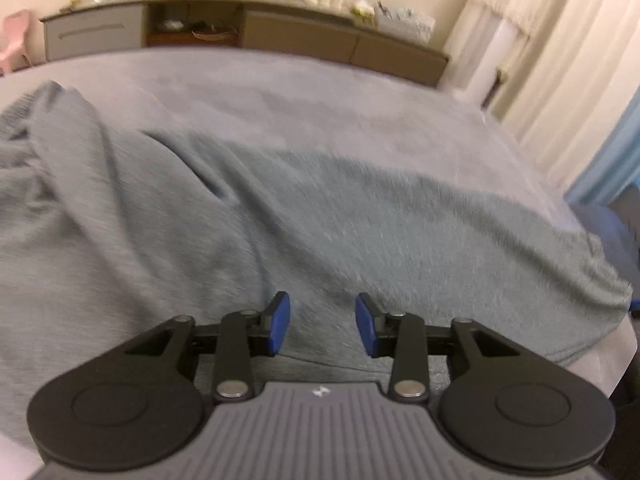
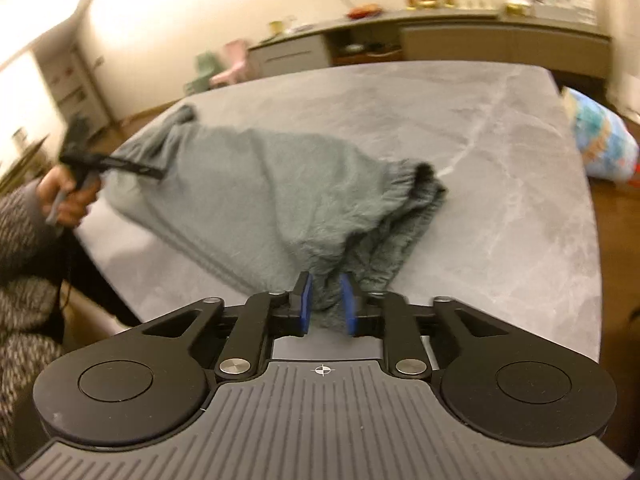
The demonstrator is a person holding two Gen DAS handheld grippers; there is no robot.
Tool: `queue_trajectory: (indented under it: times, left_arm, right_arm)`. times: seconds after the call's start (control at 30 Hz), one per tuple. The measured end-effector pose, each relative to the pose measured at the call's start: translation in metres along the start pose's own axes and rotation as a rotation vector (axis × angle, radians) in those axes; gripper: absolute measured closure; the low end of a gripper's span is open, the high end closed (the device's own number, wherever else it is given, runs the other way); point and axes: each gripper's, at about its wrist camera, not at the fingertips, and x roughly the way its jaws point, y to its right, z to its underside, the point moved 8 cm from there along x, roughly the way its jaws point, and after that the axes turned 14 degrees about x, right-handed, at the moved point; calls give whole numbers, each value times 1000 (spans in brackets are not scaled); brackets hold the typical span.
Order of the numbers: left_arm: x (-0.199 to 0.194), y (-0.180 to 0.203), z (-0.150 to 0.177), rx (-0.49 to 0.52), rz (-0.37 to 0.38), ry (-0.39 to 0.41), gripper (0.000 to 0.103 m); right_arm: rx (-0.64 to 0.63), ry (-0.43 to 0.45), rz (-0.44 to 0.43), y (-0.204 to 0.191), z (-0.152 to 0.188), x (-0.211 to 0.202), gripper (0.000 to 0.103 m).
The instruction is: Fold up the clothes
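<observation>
1. Living room, warm light. Grey marbled table (image 2: 500,128); long sideboard (image 1: 280,36) against the far wall, curtains (image 1: 560,60) to one side, a printed bag (image 2: 600,144) off the table's far corner
2. Grey garment (image 2: 280,192) lies sprawled across the near half of the table, one end trailing toward the left edge, the ribbed band end bunched by the right tool. Rumpled, no clean fold visible
3. Right gripper (image 2: 325,304): pads pinched on a gathered wad of the garment at the near edge, cloth filling the gap
4. Left gripper (image 1: 323,324): jaws spread, nothing between them, hovering low over the cloth; the right view shows it at the garment's left end, held in a hand (image 2: 68,200). Both views blurred by motion
5. Judgement: looks like spreading or repositioning. To do it well, left should take an edge, not mid-panel; right wad is thick, so pull gently outward, keep cloth low on the table, flatten the band before creasing
</observation>
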Motion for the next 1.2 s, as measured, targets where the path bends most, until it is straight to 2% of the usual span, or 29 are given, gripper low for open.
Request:
queue_trajectory:
  times: [0.03,0.07,0.17,0.2,0.27,0.3,0.4,0.43,0.5,0.53,0.57,0.6,0.7,0.77,0.83,0.9,0.97,1.0,1.03,1.07,1.1,1.2]
  left_arm:
    - [-6,-7,0,-5,-27,13,57]
    - [-11,-14,0,-13,-51,20,54]
    - [-4,-32,3,-57,-108,-8,53]
    - [1,-37,3,-70,-128,-22,52]
    - [6,-48,5,-110,-177,-47,53]
    - [5,-52,6,-135,-178,-48,53]
    - [3,-58,7,-168,-166,-42,54]
    - [4,-58,7,-166,-157,-38,58]
    - [4,-58,5,-161,-139,-29,71]
    - [4,-58,5,-159,-130,-25,89]
    - [4,-58,4,-156,-120,-21,97]
    - [4,-58,4,-154,-111,-16,97]
    - [-10,-58,5,-174,-69,5,91]
    - [-25,-62,11,-190,-57,23,82]
    - [-35,-67,21,-213,-38,26,82]
    - [-34,-72,33,-237,-21,6,79]
    - [-27,-77,41,-262,-20,-18,67]
    - [-23,-78,42,-270,-27,-27,65]
    - [-20,-79,41,-272,-33,-25,63]
    - [-17,-79,36,-267,-37,-16,58]
    - [-16,-79,31,-262,-36,-9,57]
    - [-12,-74,14,-256,-1,17,55]
  right_arm:
    - [19,11,10,0,-2,1,47]
    - [38,23,21,1,-5,3,44]
    - [89,42,31,-3,-13,17,45]
    - [103,44,39,-4,-16,23,50]
    - [97,16,100,-7,-19,39,80]
    - [88,1,137,-8,-21,47,89]
    - [55,2,213,-18,-32,60,90]
    - [55,19,215,-22,-37,59,90]
    - [53,55,221,-30,-48,56,90]
    - [49,72,231,-34,-54,56,90]
    - [43,97,238,-37,-63,56,90]
    - [36,124,243,-41,-73,56,91]
    - [31,156,205,-50,-77,42,91]
    - [29,175,176,-56,-79,32,91]
    - [26,194,148,-62,-81,22,91]
    - [42,100,274,-33,-54,38,90]
    - [36,9,430,0,-22,57,89]
    - [59,7,445,9,-14,61,84]
    - [99,39,444,12,-12,59,70]
    - [130,81,456,10,-16,53,61]
    - [157,125,473,8,-20,46,56]
    - [139,275,536,-14,-37,27,55]
